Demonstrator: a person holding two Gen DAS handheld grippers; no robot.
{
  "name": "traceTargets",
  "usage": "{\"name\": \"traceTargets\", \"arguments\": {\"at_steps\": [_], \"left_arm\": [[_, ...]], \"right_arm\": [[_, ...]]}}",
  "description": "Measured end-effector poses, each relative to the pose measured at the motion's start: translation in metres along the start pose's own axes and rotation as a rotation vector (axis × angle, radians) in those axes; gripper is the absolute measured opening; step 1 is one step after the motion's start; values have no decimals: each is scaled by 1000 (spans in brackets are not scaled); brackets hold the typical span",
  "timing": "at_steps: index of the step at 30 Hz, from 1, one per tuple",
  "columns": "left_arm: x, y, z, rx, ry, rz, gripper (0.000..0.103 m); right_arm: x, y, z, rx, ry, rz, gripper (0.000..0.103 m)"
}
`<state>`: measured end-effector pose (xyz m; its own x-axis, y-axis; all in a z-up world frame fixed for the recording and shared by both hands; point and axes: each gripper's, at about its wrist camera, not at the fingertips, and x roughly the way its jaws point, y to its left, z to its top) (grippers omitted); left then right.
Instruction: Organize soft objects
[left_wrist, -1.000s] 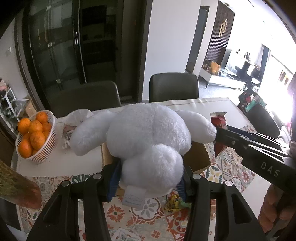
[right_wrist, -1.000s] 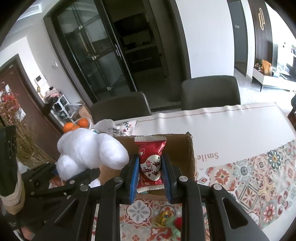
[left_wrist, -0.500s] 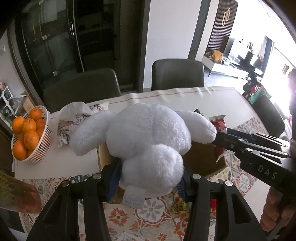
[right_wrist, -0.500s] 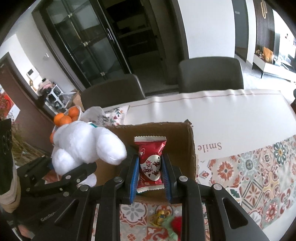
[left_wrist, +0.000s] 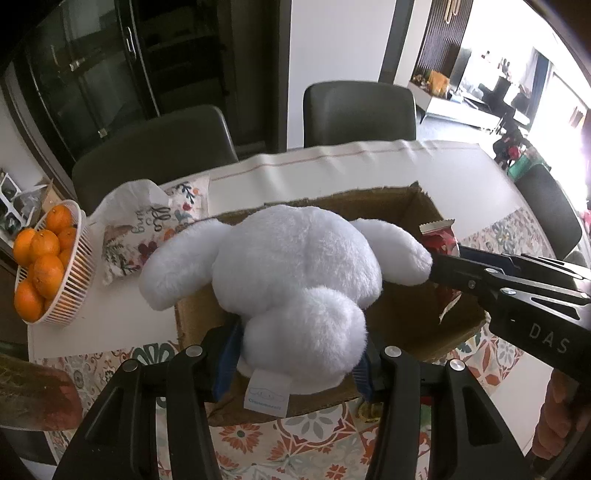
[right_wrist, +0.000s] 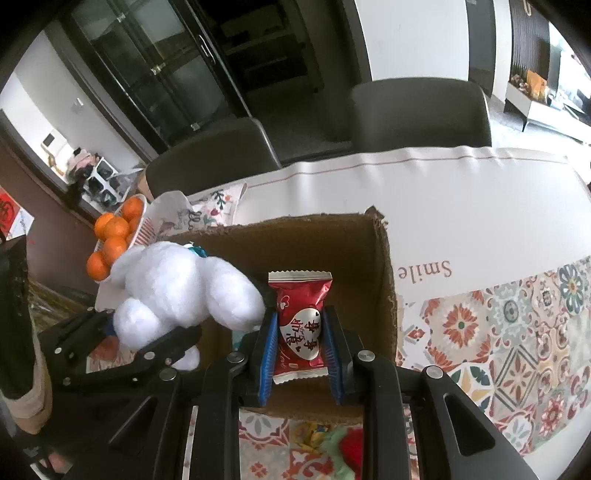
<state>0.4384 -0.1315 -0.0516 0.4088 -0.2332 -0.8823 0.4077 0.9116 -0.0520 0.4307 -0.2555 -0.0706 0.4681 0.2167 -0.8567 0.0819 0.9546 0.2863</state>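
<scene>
My left gripper (left_wrist: 297, 354) is shut on a white plush rabbit (left_wrist: 295, 273) and holds it over the left part of an open cardboard box (left_wrist: 413, 201). The plush also shows in the right wrist view (right_wrist: 177, 291). My right gripper (right_wrist: 300, 347) is shut on a red snack packet (right_wrist: 299, 325) and holds it over the box (right_wrist: 380, 280), to the right of the plush. The packet's top edge shows in the left wrist view (left_wrist: 437, 236), with the right gripper (left_wrist: 517, 291) reaching in from the right.
A white basket of oranges (left_wrist: 48, 266) stands at the table's left edge, with a floral bag (left_wrist: 147, 229) beside it. Two dark chairs (left_wrist: 358, 110) stand behind the table. Small colourful items (right_wrist: 332, 439) lie on the patterned cloth in front of the box.
Both grippers have moved forward and higher over the box, each still holding its object. The inside of the box now shows more.
</scene>
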Motion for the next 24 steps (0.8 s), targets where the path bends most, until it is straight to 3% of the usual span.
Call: {"name": "traceTargets", "arguments": {"at_steps": [5,11,24], "left_arm": [[12,-1,-1,9,37,3,53],[19,-2,-2,7,53,4,73],[-12,-12,-9,10,-12,62,74]], "right_arm": [[8,-3,0,22,19,2,31],[6,-4,-2,28,19,-8,36],[-28,-2,-15,16,-32,-26,37]]}}
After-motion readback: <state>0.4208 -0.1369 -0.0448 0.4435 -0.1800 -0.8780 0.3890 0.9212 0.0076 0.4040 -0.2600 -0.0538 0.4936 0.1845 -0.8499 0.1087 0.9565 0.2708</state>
